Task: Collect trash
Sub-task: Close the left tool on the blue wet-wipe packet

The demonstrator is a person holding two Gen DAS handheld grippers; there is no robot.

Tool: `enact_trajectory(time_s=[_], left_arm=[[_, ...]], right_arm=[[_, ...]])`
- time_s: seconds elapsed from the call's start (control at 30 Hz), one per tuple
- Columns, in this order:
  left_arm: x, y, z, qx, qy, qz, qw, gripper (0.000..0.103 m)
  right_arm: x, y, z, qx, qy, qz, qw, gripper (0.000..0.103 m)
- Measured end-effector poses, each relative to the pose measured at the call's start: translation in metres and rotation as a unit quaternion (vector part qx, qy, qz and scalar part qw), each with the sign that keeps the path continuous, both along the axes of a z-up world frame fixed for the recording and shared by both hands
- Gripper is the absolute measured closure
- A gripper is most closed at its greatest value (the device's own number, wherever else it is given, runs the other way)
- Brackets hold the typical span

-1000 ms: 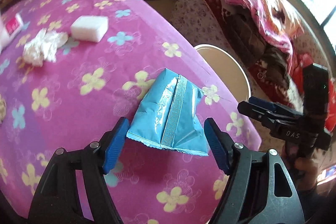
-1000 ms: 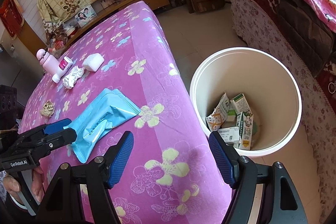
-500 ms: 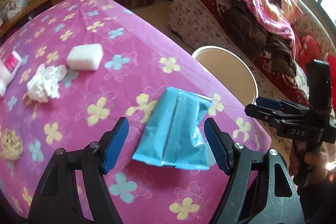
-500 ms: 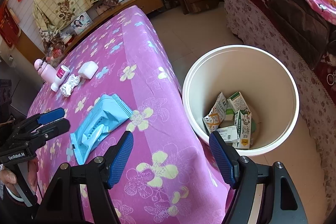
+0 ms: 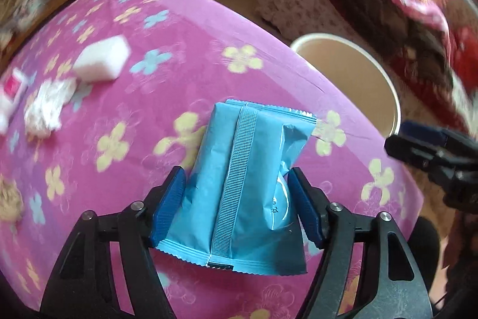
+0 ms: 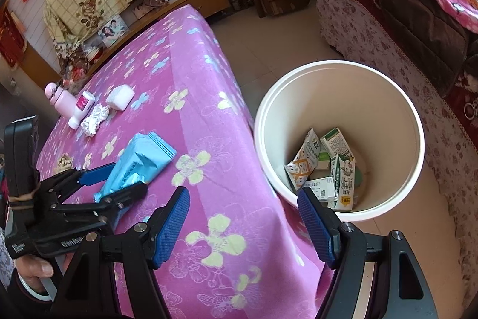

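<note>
A: Left wrist view, item one: flat light-blue foil wrapper [image 5: 239, 184], crimped ends, lying on the pink flowered tablecloth [image 5: 125, 97] near the table's edge. Left gripper [image 5: 236, 199] straddles it, jaws closing, blue pads at both flanks; firm pressure not yet evident.

B: Risk?

A: Slack, glossy foil. It probably buckles or slides out as the pads meet, or only a fold is caught and it drops short.

B: Item two?

A: Round white plastic bin [image 6: 340, 139] on the floor just beside the table, cartons inside. Right gripper [image 6: 243, 224] hovers over the table edge, spread wide, grasping nothing.

B: Further hazard?

A: The two tools sit near each other; a hasty swing binward could clip the right one.
</note>
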State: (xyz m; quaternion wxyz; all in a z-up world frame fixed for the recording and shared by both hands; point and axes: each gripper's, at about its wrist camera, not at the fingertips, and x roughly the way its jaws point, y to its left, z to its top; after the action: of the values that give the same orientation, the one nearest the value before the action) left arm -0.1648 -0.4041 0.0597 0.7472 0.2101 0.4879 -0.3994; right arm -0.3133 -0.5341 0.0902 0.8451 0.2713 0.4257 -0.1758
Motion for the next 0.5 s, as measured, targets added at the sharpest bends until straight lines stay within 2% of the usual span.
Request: enact_trajectory(time_s=[0.27, 0.5], left_arm=[[0.019, 0.078, 0.019, -0.023, -0.022, 0.097, 0.9947, 0.042], [0.040, 0.156, 0.030, -0.048, -0.025, 0.185, 0.9813, 0.042]], right_arm=[[0.046, 0.031, -0.004, 0.013, -0.002, 0.067, 0.998, 0.030], [0.109, 0.076, -0.009, -0.008, 0.000, 0.144, 0.990, 0.030]])
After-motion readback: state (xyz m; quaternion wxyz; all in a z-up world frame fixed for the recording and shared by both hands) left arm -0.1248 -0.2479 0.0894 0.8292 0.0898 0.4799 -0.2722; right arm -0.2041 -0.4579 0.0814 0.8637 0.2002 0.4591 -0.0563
